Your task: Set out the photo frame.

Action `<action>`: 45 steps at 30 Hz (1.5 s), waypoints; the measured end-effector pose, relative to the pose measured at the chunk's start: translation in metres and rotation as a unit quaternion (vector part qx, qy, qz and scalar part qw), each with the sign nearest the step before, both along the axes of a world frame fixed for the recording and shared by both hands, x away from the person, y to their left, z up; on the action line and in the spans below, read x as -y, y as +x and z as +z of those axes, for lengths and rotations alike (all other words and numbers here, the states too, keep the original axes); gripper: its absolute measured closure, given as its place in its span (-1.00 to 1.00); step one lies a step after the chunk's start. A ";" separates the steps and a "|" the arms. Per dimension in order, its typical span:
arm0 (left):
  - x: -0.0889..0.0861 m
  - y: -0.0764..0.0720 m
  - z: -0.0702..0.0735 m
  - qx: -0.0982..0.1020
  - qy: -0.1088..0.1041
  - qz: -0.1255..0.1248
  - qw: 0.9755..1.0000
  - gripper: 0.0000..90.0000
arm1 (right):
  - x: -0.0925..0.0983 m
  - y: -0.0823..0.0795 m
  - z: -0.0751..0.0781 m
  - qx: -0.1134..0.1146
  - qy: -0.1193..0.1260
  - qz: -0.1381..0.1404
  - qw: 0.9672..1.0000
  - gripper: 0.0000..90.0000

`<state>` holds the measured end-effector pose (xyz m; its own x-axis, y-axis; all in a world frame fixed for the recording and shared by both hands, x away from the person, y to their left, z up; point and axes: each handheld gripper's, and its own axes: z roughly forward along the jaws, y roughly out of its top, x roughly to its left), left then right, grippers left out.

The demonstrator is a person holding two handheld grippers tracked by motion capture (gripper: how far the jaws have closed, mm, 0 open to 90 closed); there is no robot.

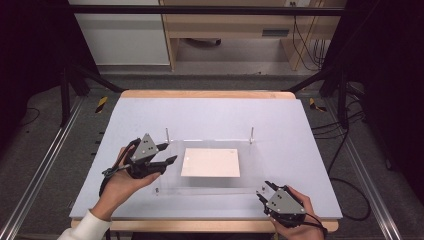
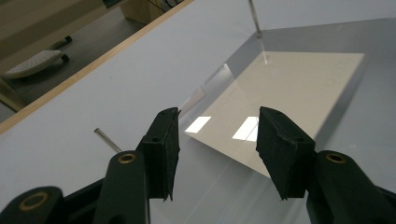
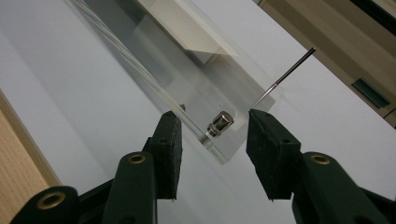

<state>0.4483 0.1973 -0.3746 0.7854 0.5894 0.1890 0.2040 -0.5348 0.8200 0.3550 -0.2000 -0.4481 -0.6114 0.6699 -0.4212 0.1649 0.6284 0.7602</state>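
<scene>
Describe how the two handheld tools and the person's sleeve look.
Both are black two-jaw tools, left tool and right tool, each topped by a grey three-cornered plate with small dark dots and trailing a black cable. Brass-coloured rivets sit along the jaw arms. The left arm wears a white sleeve.

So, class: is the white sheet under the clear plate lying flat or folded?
Flat and spread. The white sheet shows as one even rectangle with four plain corners beneath the clear plate, and the left gripper view shows no crease.

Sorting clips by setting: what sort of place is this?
Probably a lab recording station: a pale table framed by metal rails, a clear acrylic plate with upright pins, and loose cables on the floor.
</scene>
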 end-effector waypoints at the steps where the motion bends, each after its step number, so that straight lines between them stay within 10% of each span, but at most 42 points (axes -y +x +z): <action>1: 0.000 -0.004 0.001 0.002 0.000 -0.002 1.000 0.05 | 0.000 0.000 0.001 0.000 0.001 -0.001 1.000 0.27; 16: 0.009 -0.062 -0.012 0.048 0.078 -0.093 0.991 -0.24 | -0.001 0.002 0.010 -0.004 0.005 -0.009 1.000 0.29; 45: 0.002 -0.060 -0.042 0.065 0.106 -0.089 0.988 0.23 | -0.002 0.006 0.023 -0.019 0.008 -0.013 1.000 0.30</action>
<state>0.3881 0.1957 -0.4163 0.8341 0.3802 0.3997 -0.0095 -0.7146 0.6995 0.3607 -0.1976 -0.4252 -0.6096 0.6920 -0.3867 0.2095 0.6111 0.7633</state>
